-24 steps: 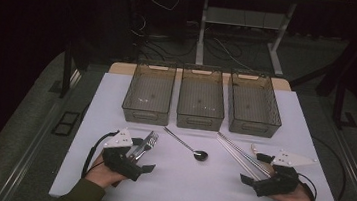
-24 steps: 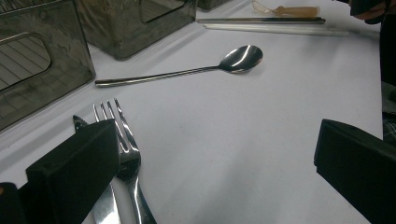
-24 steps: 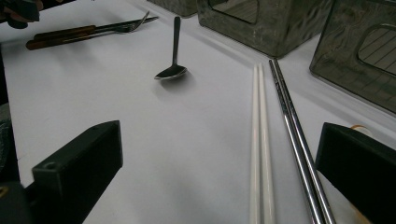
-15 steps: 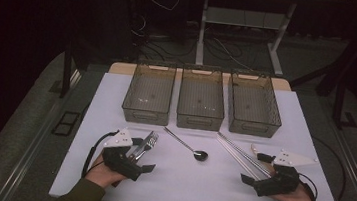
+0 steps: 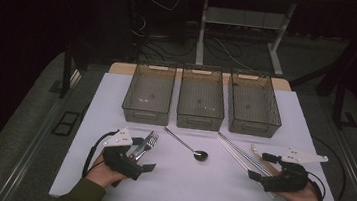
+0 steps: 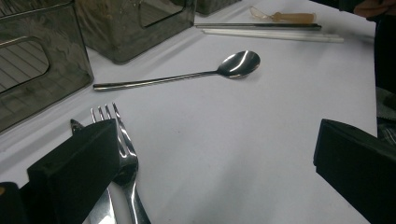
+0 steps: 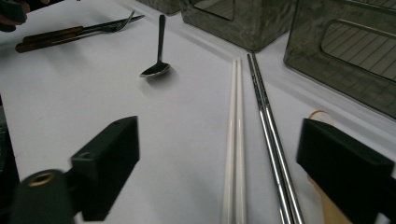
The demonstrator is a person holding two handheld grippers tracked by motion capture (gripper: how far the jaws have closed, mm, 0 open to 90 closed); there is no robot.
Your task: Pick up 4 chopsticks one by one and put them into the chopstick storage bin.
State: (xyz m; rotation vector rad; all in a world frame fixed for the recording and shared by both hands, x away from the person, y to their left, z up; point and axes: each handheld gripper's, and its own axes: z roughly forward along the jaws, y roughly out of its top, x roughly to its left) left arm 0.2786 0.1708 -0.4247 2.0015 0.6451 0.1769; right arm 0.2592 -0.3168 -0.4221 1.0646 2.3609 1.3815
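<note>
Forks [image 5: 144, 144] lie side by side on the white desk [image 5: 188, 182] at its near left, tines pointing toward the far edge, and the left tongs [image 5: 136, 154] rest over their handles with the jaws spread wide and pressing on nothing. In the left gripper view the fork tines [image 6: 112, 126] poke out just past the tongs' left jaw, while the other jaw stands well apart over bare desk. A steel spoon [image 5: 188, 145] lies alone near the middle of the desk, its bowl toward the person and its handle slanting away to the left. To the right, two pairs of chopsticks [image 5: 243, 155], one white [image 7: 233, 154] and one steel [image 7: 268, 140], lie parallel and just beside each other, running diagonally from the right bin toward the right hand. The right tongs [image 5: 259, 165] are released too, jaws wide, and in the right gripper view both pairs of chopsticks pass between the jaws without being pinched. A pale wooden utensil [image 5: 261, 154] lies just beside the chopsticks, partly under the right jaw. Three smoky translucent bins [image 5: 199, 120] stand in a row along the far side of the desk, each with a ridged floor.
</note>
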